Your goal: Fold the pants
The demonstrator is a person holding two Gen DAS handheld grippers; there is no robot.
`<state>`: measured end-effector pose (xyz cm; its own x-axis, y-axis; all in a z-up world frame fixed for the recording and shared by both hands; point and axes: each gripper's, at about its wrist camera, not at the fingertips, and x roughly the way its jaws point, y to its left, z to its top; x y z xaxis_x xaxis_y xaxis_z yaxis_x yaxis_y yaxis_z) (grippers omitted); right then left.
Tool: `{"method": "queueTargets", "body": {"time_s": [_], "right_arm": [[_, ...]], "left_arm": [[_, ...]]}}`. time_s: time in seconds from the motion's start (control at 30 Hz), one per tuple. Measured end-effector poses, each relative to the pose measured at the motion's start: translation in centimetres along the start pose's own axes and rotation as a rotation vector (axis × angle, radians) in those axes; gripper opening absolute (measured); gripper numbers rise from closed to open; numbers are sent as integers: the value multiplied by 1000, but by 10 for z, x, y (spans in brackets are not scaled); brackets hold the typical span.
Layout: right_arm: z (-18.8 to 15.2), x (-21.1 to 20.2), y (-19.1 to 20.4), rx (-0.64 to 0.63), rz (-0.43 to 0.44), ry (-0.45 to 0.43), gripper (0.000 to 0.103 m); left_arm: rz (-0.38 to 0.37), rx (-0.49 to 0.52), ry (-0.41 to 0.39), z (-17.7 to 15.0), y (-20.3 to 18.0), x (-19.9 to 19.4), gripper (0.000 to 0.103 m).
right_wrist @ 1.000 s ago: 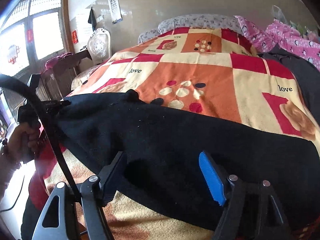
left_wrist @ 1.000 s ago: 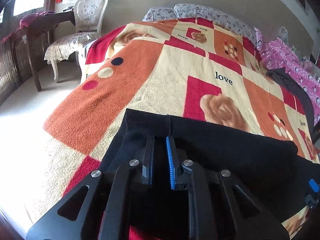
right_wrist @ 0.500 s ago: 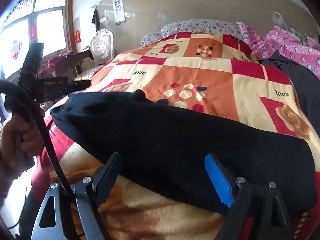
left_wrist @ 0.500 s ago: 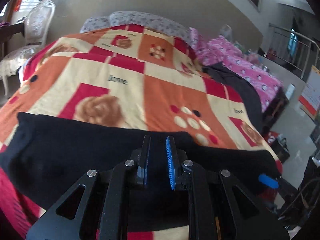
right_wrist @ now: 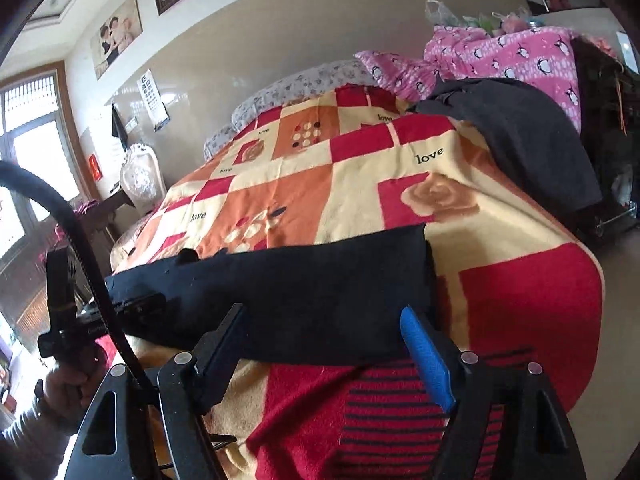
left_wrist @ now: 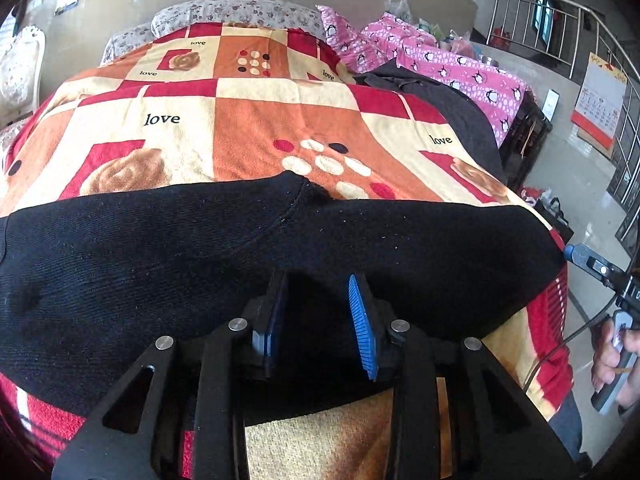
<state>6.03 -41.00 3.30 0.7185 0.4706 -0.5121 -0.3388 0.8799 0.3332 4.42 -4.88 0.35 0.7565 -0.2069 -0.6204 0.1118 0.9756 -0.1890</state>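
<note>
Black pants point(left_wrist: 200, 256) lie in a long band across the patterned blanket point(left_wrist: 256, 120) near the bed's front edge. My left gripper point(left_wrist: 318, 296) hovers over the middle of their near edge. Its jaws are opening, with black cloth lying under and between them, and the pads are off it. My right gripper point(right_wrist: 320, 312) is at the pants' right end point(right_wrist: 304, 292); its wide jaws are closing, with the cloth edge just ahead and nothing pressed. Each view shows the other gripper: the right gripper point(left_wrist: 592, 264) at the far right, the left gripper point(right_wrist: 136, 304) at the left.
A dark grey garment point(right_wrist: 520, 132) lies at the bed's back right, beside pink penguin bedding point(left_wrist: 460, 68). Pillows point(left_wrist: 240, 12) line the headboard wall. A chair point(right_wrist: 140, 172) stands left of the bed. Floor and a metal railing point(left_wrist: 600, 20) are on the right.
The left gripper let go of the black cloth and its jaws spread apart, after travelling along the pants toward their middle. The right gripper swung to the pants' right end.
</note>
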Motion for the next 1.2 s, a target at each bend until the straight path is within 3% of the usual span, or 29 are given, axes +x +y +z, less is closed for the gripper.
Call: {"method": "queueTargets", "body": {"time_s": [0.27, 0.37, 0.47, 0.63, 0.8, 0.87, 1.0, 1.07, 1.2], "right_arm": [[8, 24, 17, -28, -34, 46, 75], [-3, 41, 17, -37, -59, 117, 83], [-15, 41, 20, -113, -75, 68, 84], [-16, 48, 28, -172, -85, 94, 97], [-19, 51, 32, -197, -95, 97, 101], [-18, 50, 31, -193, -87, 97, 101], [-8, 40, 22, -147, -14, 143, 97], [-1, 22, 8, -62, 41, 140, 89], [-5, -16, -27, 116, 29, 78, 89]], "left_arm": [[-15, -25, -4, 0, 3, 0, 31], [-24, -32, -5, 0, 4, 0, 31], [-30, -36, -5, 0, 5, -1, 31], [-45, -48, -5, -1, 7, -2, 31], [-68, -66, -3, 0, 10, -2, 32], [-89, -72, -2, 0, 11, -3, 37], [-124, -56, -9, 0, 7, -3, 53], [-122, -51, -14, 0, 5, -2, 54], [-131, -59, -18, 0, 5, -1, 56]]}}
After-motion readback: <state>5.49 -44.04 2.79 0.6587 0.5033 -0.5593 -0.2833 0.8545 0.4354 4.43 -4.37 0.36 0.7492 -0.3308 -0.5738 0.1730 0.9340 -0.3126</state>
